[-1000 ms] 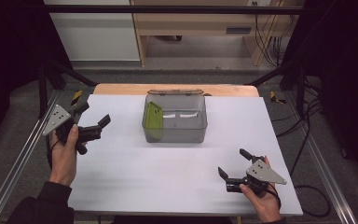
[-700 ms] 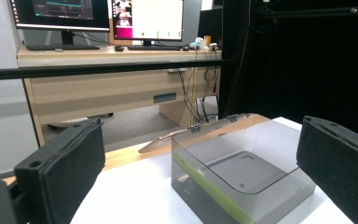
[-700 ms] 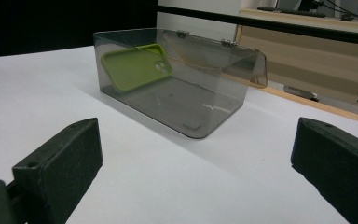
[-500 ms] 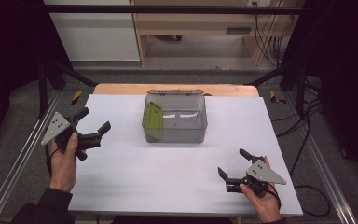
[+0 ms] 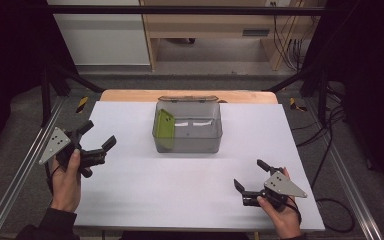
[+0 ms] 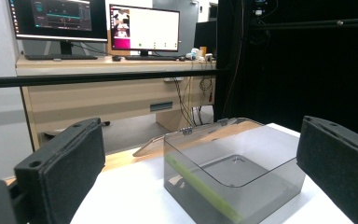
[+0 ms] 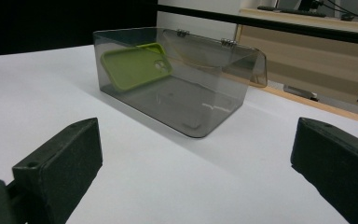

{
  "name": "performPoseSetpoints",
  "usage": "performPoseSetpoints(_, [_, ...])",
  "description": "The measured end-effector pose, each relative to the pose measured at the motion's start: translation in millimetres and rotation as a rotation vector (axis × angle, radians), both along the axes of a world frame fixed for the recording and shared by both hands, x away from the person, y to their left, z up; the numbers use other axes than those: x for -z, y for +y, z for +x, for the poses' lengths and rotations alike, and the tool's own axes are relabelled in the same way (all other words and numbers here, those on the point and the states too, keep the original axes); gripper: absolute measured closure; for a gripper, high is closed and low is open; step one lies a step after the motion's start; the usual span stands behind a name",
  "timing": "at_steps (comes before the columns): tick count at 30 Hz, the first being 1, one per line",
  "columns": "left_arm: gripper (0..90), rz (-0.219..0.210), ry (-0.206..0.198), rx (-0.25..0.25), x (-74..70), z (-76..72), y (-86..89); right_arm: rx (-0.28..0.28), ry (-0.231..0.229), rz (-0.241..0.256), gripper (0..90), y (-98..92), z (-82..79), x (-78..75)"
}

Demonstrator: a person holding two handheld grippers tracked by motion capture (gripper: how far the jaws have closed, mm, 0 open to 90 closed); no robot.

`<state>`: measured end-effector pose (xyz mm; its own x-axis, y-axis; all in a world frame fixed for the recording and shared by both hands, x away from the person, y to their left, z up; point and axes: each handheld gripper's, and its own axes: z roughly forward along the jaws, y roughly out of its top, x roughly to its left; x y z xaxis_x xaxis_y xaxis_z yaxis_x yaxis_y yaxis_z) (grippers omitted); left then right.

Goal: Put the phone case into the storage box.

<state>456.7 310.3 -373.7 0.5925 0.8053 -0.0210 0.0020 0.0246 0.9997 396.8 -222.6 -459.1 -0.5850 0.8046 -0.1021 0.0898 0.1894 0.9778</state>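
A clear grey plastic box with its hinged lid folded back stands at the middle back of the white table. A green phone case leans upright against the box's left inner wall. The same box and case lie ahead in the right gripper view, and the box with the case edge-on in the left gripper view. My left gripper is held open at the table's left edge. My right gripper rests open near the front right corner. Neither holds anything.
A wooden strip borders the table's far edge. Metal frame rails run along both sides, with cables on the floor at the right. A desk with monitors stands beyond the table.
My left gripper has drawn back toward the person and slightly left, away from the box. The right gripper has stayed still.
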Motion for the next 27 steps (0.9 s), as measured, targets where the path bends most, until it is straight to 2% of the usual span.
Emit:
performPoseSetpoints(14, [0.9, -0.033, 0.009, -0.008, 21.9, -13.3, 5.9, 0.001, -0.001, -0.001, 2.3, -0.2, -0.1, -0.1])
performPoseSetpoints(27, [0.9, -0.002, 0.026, 0.007, 43.7, -25.1, 0.4, 0.001, -0.001, -0.002, 2.3, 0.0, 0.0, 0.1])
